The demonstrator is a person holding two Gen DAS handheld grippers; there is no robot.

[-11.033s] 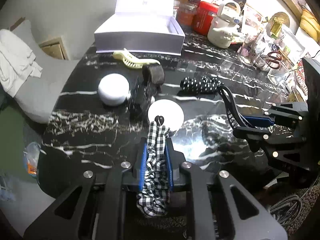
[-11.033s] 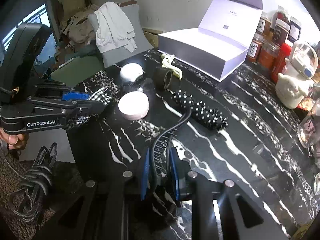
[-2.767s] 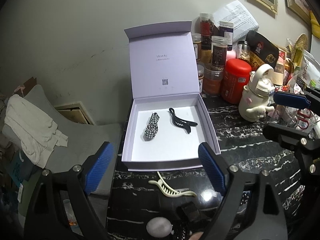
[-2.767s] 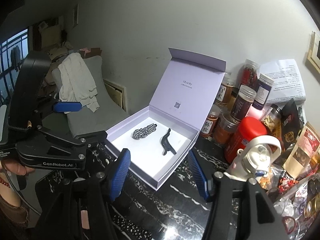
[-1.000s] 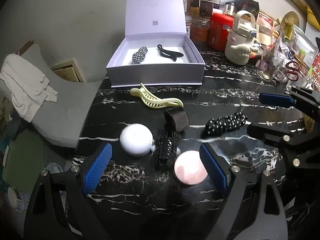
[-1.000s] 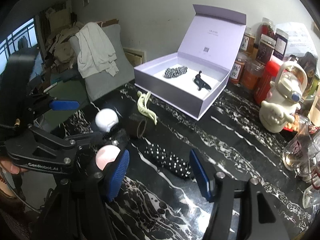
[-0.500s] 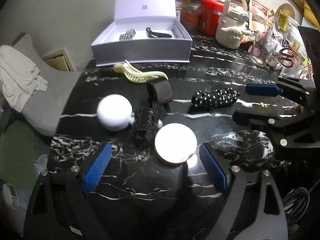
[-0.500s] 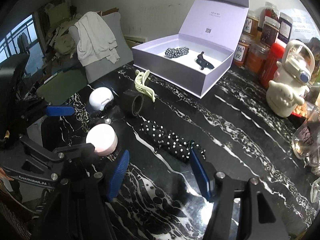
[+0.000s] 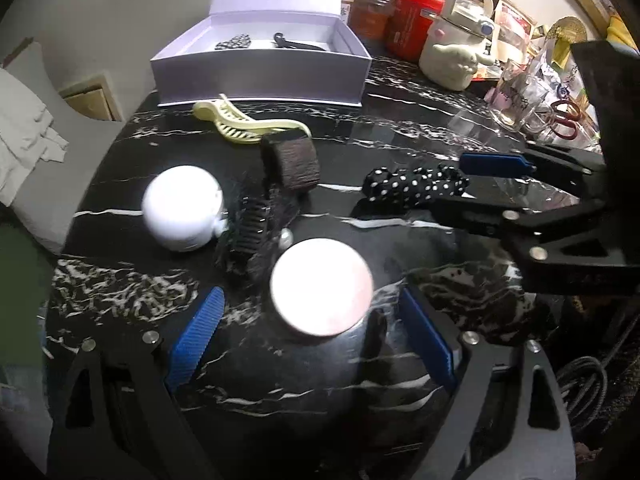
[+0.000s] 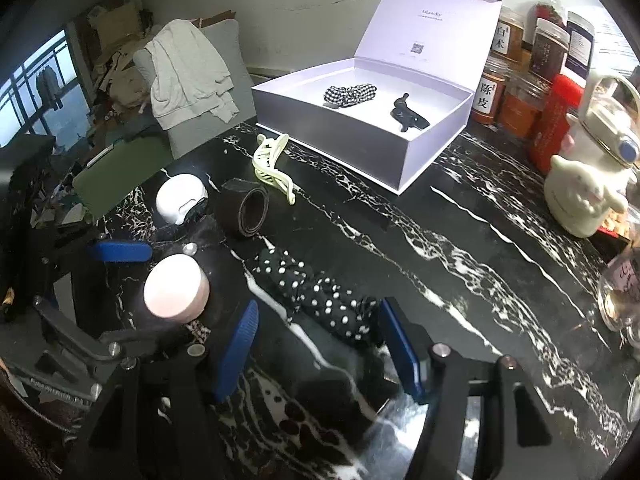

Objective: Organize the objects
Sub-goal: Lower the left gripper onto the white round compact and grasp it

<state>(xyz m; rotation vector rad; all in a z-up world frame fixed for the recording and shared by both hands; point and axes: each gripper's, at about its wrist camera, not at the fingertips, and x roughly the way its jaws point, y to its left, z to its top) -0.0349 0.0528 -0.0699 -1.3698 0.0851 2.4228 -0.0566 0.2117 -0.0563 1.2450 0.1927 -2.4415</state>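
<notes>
My left gripper (image 9: 312, 340) is open, its blue pads either side of a round pink compact (image 9: 321, 290) on the black marble table. My right gripper (image 10: 320, 344) is open around the near end of a black polka-dot scrunchie (image 10: 316, 294). The open lilac box (image 10: 416, 148) at the back holds a checked scrunchie (image 10: 350, 94) and a black hair clip (image 10: 408, 116). Loose on the table lie a cream claw clip (image 9: 248, 124), a brown roll (image 9: 294, 162), a black claw clip (image 9: 250, 232) and a white round case (image 9: 182, 212).
Jars (image 10: 520, 76), a red canister (image 9: 412, 20) and a white kettle-shaped jug (image 10: 592, 176) crowd the back right. Glassware (image 9: 516, 100) and red scissors (image 9: 564, 120) stand at the right edge. A grey chair with a white cloth (image 10: 188, 68) stands beyond the left edge.
Both grippers have come down and forward from the box to the table. The left now straddles the pink compact, the right straddles the polka-dot scrunchie. Both stay open.
</notes>
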